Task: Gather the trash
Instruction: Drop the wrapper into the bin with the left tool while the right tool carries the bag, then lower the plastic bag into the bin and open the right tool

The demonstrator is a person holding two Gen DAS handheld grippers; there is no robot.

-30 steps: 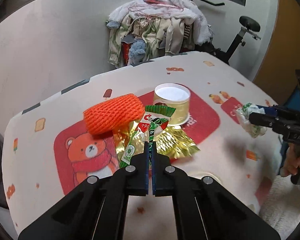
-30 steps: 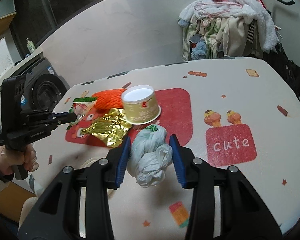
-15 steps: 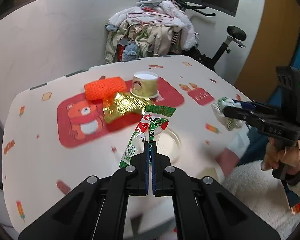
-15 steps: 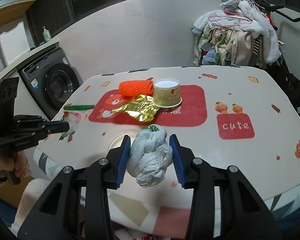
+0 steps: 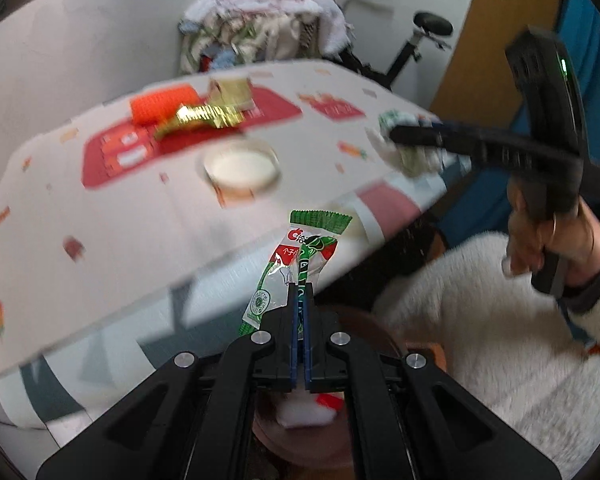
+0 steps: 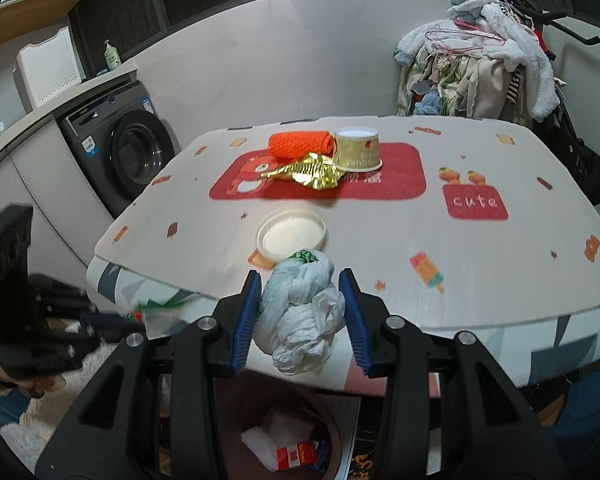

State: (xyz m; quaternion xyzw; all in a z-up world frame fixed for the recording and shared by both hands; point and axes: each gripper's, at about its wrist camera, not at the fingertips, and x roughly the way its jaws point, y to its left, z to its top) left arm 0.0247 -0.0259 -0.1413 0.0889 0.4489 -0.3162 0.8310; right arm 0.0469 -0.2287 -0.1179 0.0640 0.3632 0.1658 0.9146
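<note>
My left gripper (image 5: 300,300) is shut on a green and white snack wrapper (image 5: 296,264), held out past the table's near edge and above a brown trash bin (image 5: 364,332). My right gripper (image 6: 302,300) is shut on a knotted white plastic bag (image 6: 300,312), also over the table edge; the bin (image 6: 292,452) lies below it with white scraps and a red carton inside. Left on the table are an orange foam net (image 6: 300,144), a gold foil wrapper (image 6: 308,172), a paper cup (image 6: 356,148) and a round plastic lid (image 6: 292,236).
The table (image 6: 500,264) has a cartoon-print cloth. A washing machine (image 6: 128,152) stands to the left, a pile of clothes (image 6: 480,64) and an exercise bike (image 5: 420,48) behind. The person's hand in a white fluffy sleeve (image 5: 500,320) holds the right gripper.
Both grippers have drawn back from over the table to its near edge, each keeping its trash. The bin has come into view beneath them.
</note>
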